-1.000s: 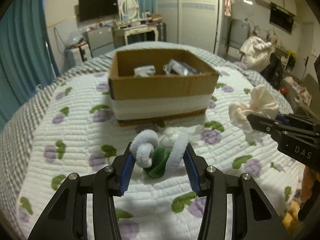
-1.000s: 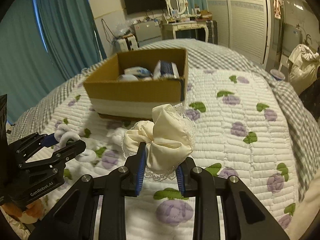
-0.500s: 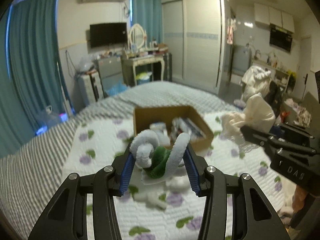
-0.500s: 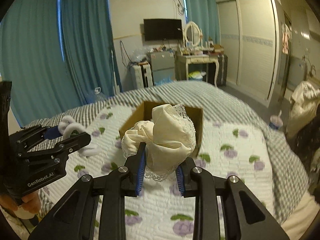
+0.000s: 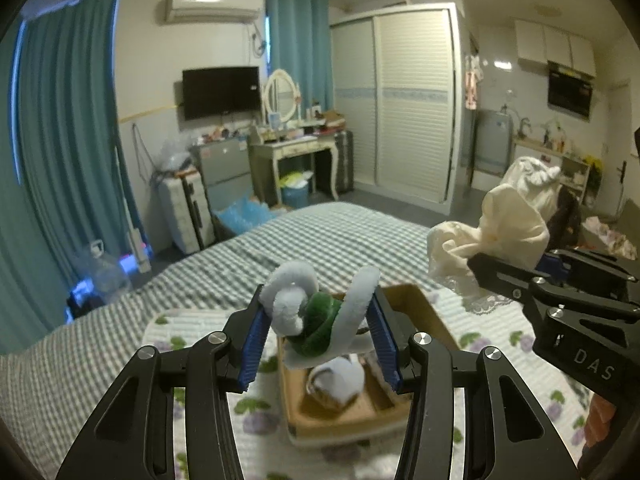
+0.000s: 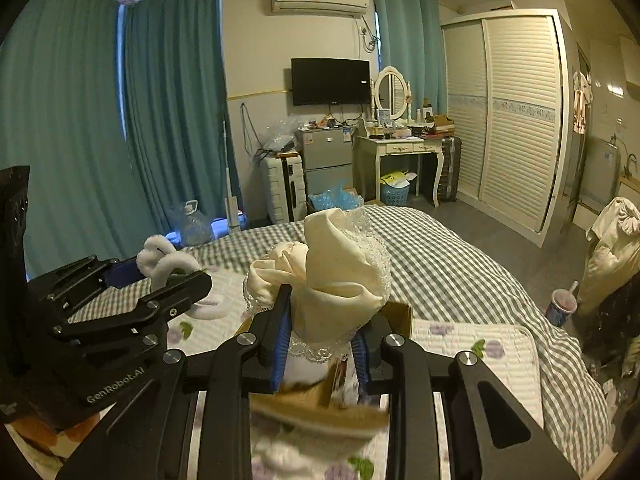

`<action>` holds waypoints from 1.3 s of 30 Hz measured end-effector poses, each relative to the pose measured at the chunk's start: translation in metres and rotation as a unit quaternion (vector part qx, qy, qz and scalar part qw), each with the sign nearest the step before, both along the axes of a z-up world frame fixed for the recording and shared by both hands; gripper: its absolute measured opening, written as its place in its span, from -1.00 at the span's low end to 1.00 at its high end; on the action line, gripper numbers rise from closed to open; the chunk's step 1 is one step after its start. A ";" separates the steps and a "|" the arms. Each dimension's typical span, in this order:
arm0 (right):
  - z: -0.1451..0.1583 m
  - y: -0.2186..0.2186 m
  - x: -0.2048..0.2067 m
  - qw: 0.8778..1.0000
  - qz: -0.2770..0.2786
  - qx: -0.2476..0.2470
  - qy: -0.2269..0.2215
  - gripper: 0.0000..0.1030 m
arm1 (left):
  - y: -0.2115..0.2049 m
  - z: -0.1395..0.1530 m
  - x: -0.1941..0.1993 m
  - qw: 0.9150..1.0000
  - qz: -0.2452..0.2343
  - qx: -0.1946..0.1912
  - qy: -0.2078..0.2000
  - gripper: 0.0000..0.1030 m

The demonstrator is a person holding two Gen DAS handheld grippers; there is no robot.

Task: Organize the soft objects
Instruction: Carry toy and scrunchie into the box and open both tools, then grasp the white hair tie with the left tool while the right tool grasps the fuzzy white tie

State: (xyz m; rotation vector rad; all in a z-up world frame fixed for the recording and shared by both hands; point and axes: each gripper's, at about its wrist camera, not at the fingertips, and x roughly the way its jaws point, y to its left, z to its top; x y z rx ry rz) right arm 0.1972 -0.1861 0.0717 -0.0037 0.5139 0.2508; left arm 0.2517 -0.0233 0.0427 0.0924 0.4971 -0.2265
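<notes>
My left gripper (image 5: pixel 320 340) is shut on a white and green chenille twist (image 5: pixel 316 320) and holds it in the air above the open cardboard box (image 5: pixel 348 412). My right gripper (image 6: pixel 320 356) is shut on a cream lace scrunchie (image 6: pixel 336 276), also held over the box (image 6: pixel 316 404). The box holds a few pale soft items (image 5: pixel 336 380). The right gripper and scrunchie (image 5: pixel 504 232) show at the right of the left wrist view. The left gripper and twist (image 6: pixel 164 260) show at the left of the right wrist view.
The box sits on a quilted flowered mat (image 5: pixel 192 328) on a checked bedspread (image 5: pixel 320 236). A white chenille piece (image 6: pixel 208 308) lies on the mat left of the box. Curtains, a suitcase, a dresser and a wardrobe stand beyond the bed.
Both grippers rose from the mat with their objects and moved forward over the box. The views tilted up, so the box dropped low in both frames.
</notes>
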 end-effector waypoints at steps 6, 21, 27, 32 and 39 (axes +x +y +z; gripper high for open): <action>-0.043 -0.003 0.076 0.999 -0.008 0.009 0.040 -0.49 | -0.008 -0.050 0.057 0.999 -0.002 0.012 0.041 -0.09; -0.132 -0.013 0.159 0.991 -0.035 0.046 0.119 0.14 | -0.026 -0.089 0.074 0.995 -0.005 0.064 0.072 0.39; -0.073 -0.023 0.120 0.995 -0.050 0.040 0.081 0.25 | -0.015 -0.029 0.041 0.999 0.010 0.042 0.025 0.60; 0.004 -0.034 0.061 0.996 -0.063 0.048 0.033 0.33 | -0.006 0.043 -0.021 0.999 0.027 0.030 -0.029 0.60; 0.087 -0.050 -0.045 0.996 -0.056 0.068 -0.013 0.66 | 0.008 0.110 -0.124 0.993 0.050 0.024 -0.103 0.89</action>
